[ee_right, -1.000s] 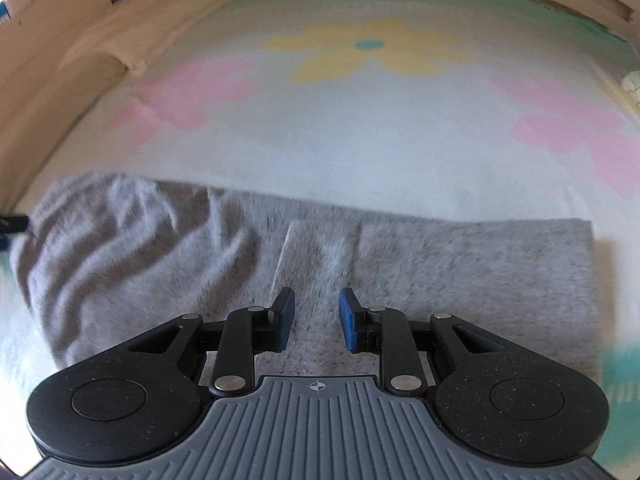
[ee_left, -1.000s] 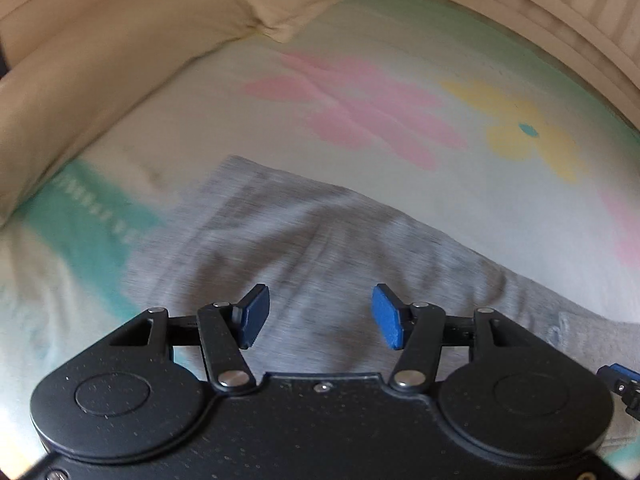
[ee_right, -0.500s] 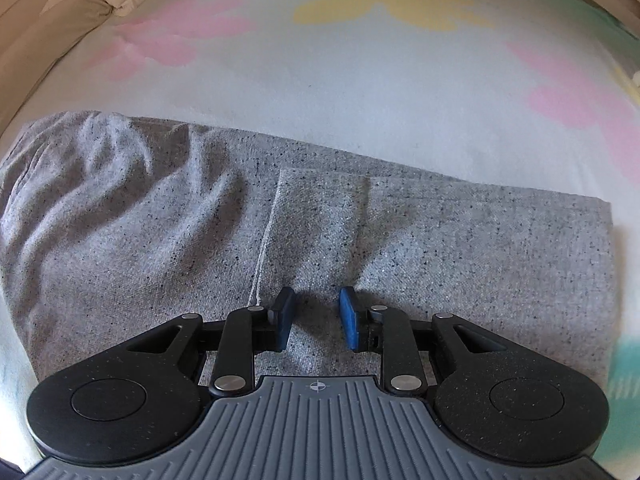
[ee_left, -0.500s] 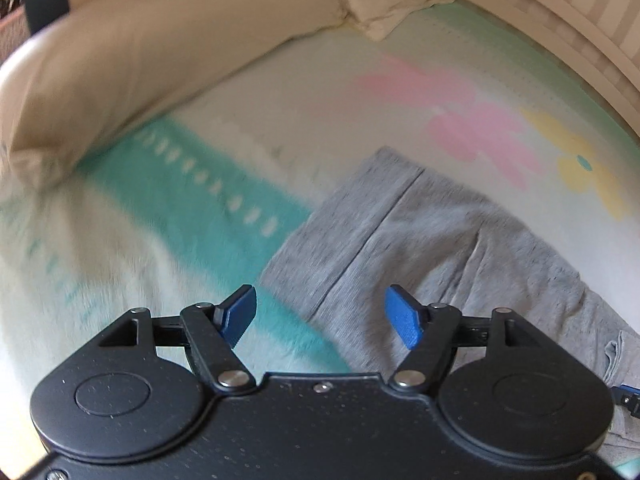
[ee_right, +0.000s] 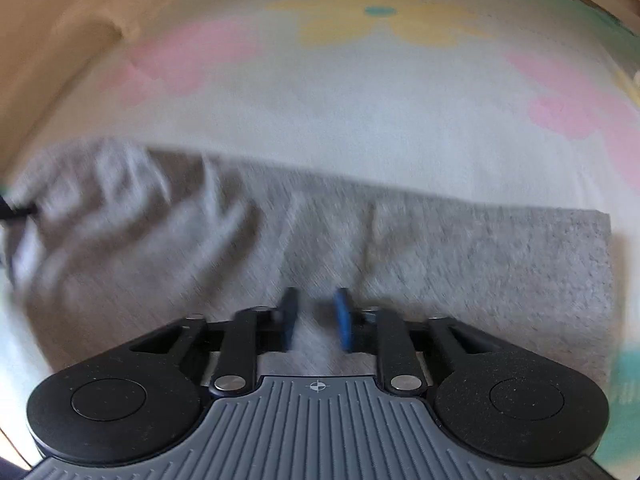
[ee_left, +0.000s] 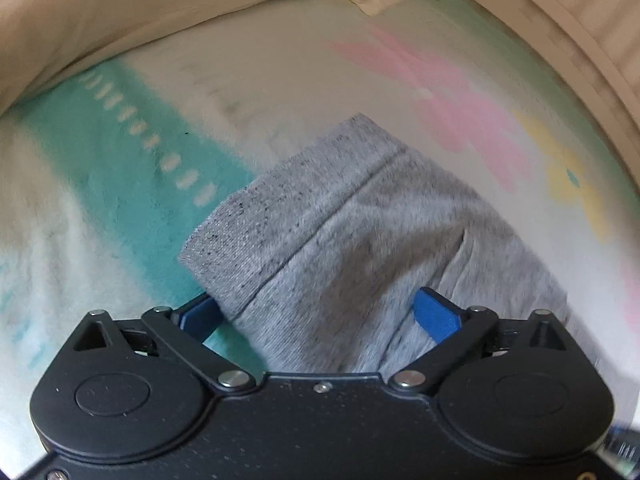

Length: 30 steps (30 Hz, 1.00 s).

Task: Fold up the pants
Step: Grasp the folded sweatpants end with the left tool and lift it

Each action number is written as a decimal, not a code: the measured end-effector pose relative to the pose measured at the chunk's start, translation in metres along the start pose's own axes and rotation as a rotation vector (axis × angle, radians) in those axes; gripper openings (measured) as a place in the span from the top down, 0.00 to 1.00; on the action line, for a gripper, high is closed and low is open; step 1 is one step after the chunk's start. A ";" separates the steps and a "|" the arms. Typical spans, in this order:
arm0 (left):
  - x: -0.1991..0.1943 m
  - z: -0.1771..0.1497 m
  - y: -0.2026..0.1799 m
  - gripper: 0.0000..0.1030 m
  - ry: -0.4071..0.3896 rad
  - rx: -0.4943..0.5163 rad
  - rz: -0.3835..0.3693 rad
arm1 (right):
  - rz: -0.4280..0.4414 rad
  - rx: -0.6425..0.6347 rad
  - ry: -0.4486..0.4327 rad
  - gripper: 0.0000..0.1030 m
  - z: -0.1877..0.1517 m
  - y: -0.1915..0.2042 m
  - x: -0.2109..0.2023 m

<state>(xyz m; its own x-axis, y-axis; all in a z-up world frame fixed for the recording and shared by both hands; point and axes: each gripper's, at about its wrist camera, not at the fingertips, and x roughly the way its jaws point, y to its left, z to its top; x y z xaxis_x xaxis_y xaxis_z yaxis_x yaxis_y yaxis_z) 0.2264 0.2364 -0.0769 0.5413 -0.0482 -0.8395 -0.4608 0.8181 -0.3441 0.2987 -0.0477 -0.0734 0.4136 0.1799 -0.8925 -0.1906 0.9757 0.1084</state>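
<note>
Grey knit pants (ee_left: pixel 340 240) lie on a flowered bedspread (ee_left: pixel 280 80). In the left wrist view their hemmed end points up and left. My left gripper (ee_left: pixel 316 314) is open wide, its blue fingers astride the near part of that end, cloth lying between them. In the right wrist view the pants (ee_right: pixel 480 264) stretch across as a blurred grey band, wrinkled at the left. My right gripper (ee_right: pixel 316 318) is open with a narrow gap, low over the cloth at the band's middle.
A beige pillow (ee_left: pixel 140 12) lies along the far left of the bed. A teal stripe (ee_left: pixel 132 168) crosses the bedspread left of the pants. The beige bed edge (ee_left: pixel 580 40) curves along the far right.
My left gripper moved forward onto the hemmed end, which now lies between its open fingers. The right wrist view pulled back a little and is blurred; its gripper gap is unchanged.
</note>
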 end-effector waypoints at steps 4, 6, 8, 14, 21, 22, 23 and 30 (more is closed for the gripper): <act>-0.004 0.007 0.000 0.30 -0.036 -0.099 0.038 | 0.076 0.029 -0.064 0.92 0.014 0.010 -0.004; -0.006 0.011 -0.001 0.42 -0.034 -0.088 0.036 | 0.104 0.029 -0.072 0.96 0.020 0.018 0.002; -0.009 0.012 -0.002 0.49 -0.043 -0.067 0.019 | 0.131 0.043 -0.044 0.96 0.026 0.025 0.017; -0.026 0.011 -0.015 0.52 -0.091 0.027 0.016 | 0.085 0.074 -0.010 1.00 0.033 0.026 0.061; -0.043 0.012 -0.022 0.54 -0.128 0.054 -0.032 | 0.066 0.054 -0.070 0.99 0.042 0.021 0.060; -0.044 0.013 -0.024 0.54 -0.137 0.066 -0.033 | 0.066 0.044 -0.067 0.98 0.040 0.023 0.054; -0.046 0.012 -0.028 0.54 -0.145 0.081 -0.032 | 0.077 0.040 -0.063 0.98 0.036 0.024 0.046; -0.063 0.012 -0.044 0.54 -0.186 0.126 -0.049 | 0.164 -0.053 0.075 0.98 -0.016 0.034 0.009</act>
<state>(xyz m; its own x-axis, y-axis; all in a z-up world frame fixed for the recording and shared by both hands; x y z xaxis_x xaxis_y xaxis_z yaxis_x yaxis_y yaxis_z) 0.2211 0.2102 -0.0041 0.6863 0.0075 -0.7273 -0.3462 0.8828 -0.3175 0.2814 -0.0149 -0.0849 0.3060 0.3242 -0.8951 -0.2976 0.9257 0.2336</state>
